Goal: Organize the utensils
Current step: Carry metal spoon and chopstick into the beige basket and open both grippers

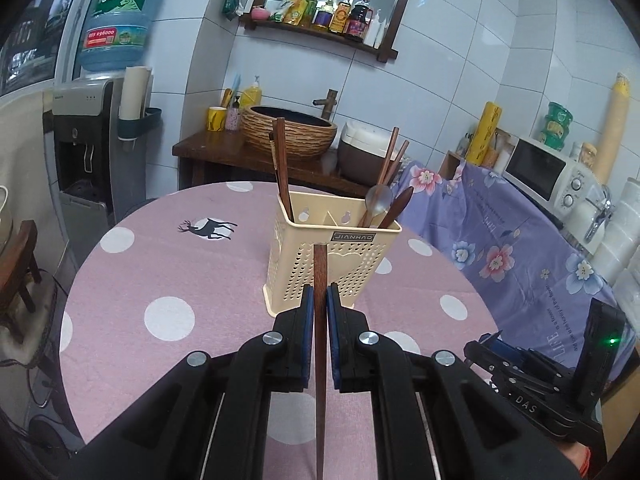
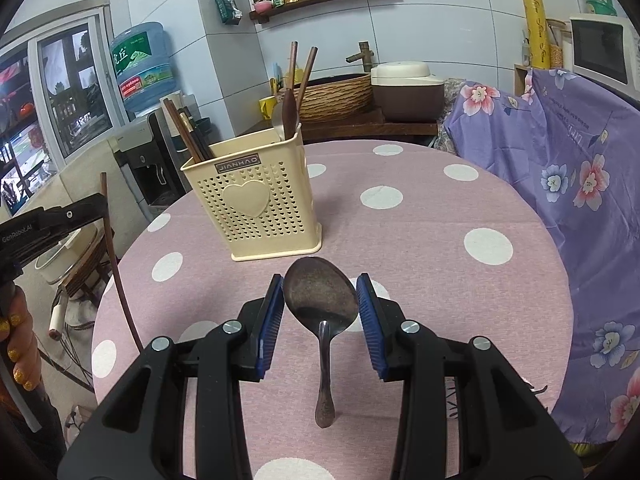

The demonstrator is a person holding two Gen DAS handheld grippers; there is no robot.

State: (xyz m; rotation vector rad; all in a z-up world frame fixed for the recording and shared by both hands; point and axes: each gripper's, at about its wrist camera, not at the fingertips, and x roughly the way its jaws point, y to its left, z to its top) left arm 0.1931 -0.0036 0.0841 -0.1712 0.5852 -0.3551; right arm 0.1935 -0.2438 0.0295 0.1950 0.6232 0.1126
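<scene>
My left gripper (image 1: 319, 294) is shut on a dark wooden chopstick (image 1: 319, 360) that stands upright between the pads, just in front of the cream perforated utensil holder (image 1: 332, 264). In the holder, chopsticks (image 1: 282, 168) lean in the left compartment and spoons (image 1: 380, 200) in the right. In the right wrist view, my right gripper (image 2: 320, 300) is shut on the bowl of a metal spoon (image 2: 320, 296), whose handle points back toward the camera. The holder (image 2: 256, 204) stands a short way ahead of it. At the far left, the left gripper (image 2: 100, 210) holds the chopstick (image 2: 118, 276).
The round table (image 2: 440, 240) has a pink cloth with white dots. A purple flowered cloth (image 2: 580, 184) covers furniture at its right edge. A water dispenser (image 1: 84, 152), a basin counter (image 1: 288, 132) and a microwave (image 1: 548, 172) stand behind. A hand (image 2: 20, 344) shows at the left.
</scene>
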